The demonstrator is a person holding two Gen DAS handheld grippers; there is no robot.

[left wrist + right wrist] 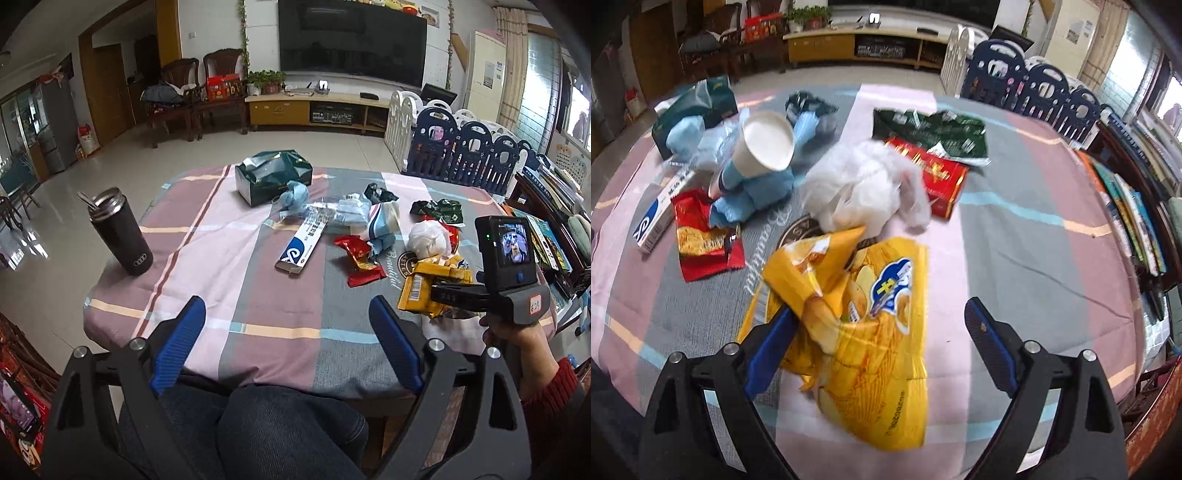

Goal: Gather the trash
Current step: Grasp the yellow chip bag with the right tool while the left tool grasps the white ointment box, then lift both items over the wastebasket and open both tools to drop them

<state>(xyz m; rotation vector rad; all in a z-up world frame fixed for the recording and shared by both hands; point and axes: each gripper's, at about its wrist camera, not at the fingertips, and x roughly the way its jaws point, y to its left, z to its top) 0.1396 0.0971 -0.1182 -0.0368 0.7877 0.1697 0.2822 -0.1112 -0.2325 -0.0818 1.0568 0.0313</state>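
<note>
Trash lies over a checked tablecloth (229, 280). A yellow chip bag (857, 317) lies between the wide-open fingers of my right gripper (882, 321), its crumpled edge against the left finger (772, 347); it also shows in the left wrist view (432, 284). Beyond it are a white plastic bag (864, 188), a red wrapper (701, 240), a red packet (934, 173), a green wrapper (934, 133), a paper cup (764, 147) and a blue-white box (301, 245). My left gripper (288, 332) is open and empty above the near table edge.
A dark tumbler (122, 232) with a spoon stands at the table's left edge. A green tissue box (273, 175) sits at the far side. Books (1126, 210) are stacked to the right. A child fence (461, 147) stands beyond the table.
</note>
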